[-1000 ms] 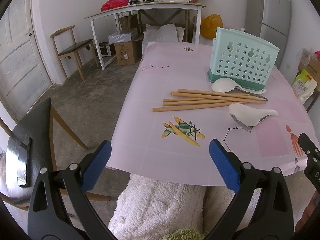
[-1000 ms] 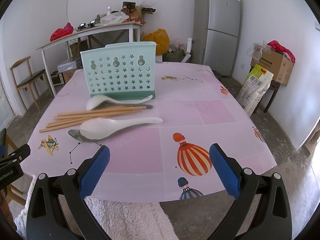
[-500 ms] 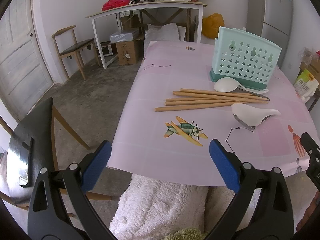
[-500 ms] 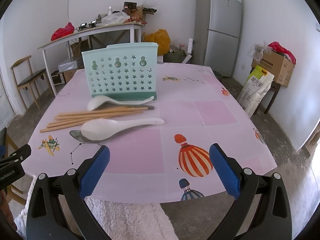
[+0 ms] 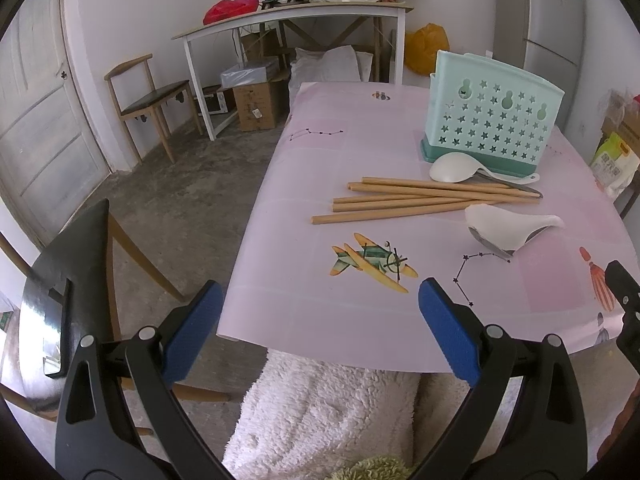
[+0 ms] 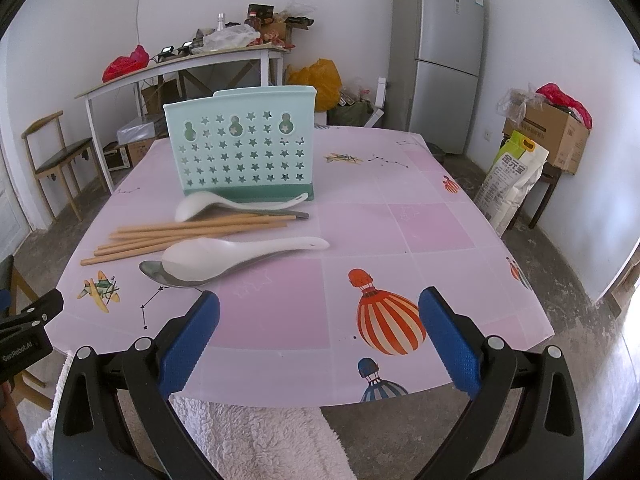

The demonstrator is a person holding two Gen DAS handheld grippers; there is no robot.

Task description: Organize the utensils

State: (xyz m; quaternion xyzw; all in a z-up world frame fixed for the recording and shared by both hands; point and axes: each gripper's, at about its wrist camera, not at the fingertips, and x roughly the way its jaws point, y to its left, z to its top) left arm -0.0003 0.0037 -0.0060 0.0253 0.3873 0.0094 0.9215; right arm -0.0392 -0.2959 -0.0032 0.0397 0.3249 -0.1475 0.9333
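While utensils [image 6: 192, 236] stayed, both open grippers advanced

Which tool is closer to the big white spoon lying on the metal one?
Right. The right tool sits just short of the white spoon; the left tool hangs farther off, toward the table's corner.

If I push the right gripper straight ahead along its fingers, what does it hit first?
Probably nothing soon. The right gripper is open and points over bare tablecloth, to the right of the near white spoon and metal spoon. Farther on, the holder sits slightly left of that line; depth is unclear.
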